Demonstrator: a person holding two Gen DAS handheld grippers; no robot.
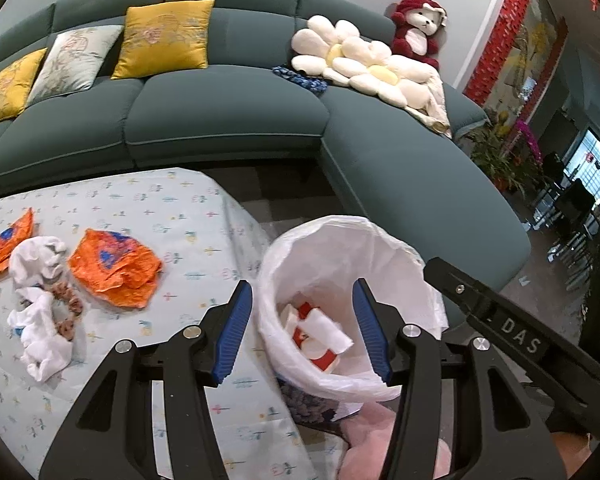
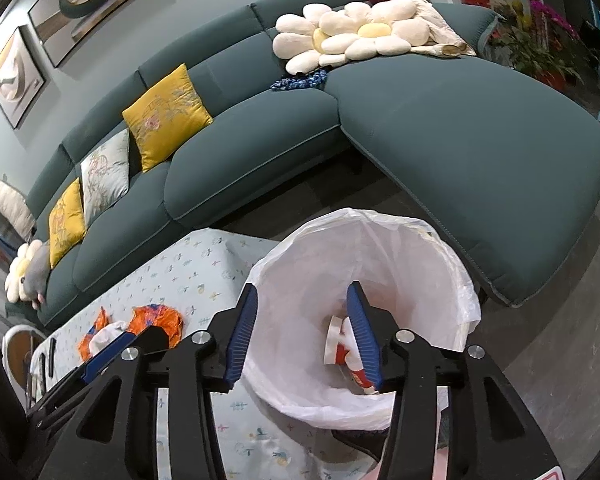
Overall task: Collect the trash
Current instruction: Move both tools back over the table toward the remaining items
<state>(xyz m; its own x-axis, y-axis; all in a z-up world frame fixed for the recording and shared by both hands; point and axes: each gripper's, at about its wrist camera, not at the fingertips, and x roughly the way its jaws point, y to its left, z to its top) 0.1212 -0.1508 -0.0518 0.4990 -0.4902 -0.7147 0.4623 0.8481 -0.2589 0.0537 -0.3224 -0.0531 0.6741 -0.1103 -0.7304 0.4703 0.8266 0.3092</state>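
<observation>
Both claws, left [image 1: 302, 330] and right [image 2: 302, 338], are held open and empty over the white-lined bin [image 1: 380, 240]. Crumpled orange wrappers [image 1: 114, 270] and white tissues [image 1: 40, 332], left on the patterned tabletop [image 1: 180, 216], are judged light, soft, best pinched at a raised fold

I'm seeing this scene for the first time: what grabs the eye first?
The white-lined trash bin beside the table, red-and-white packaging lying at its bottom, with both open grippers, left gripper and right gripper, above it. Then the orange wrappers and crumpled white tissues on the patterned tablecloth, before the teal sofa.
</observation>
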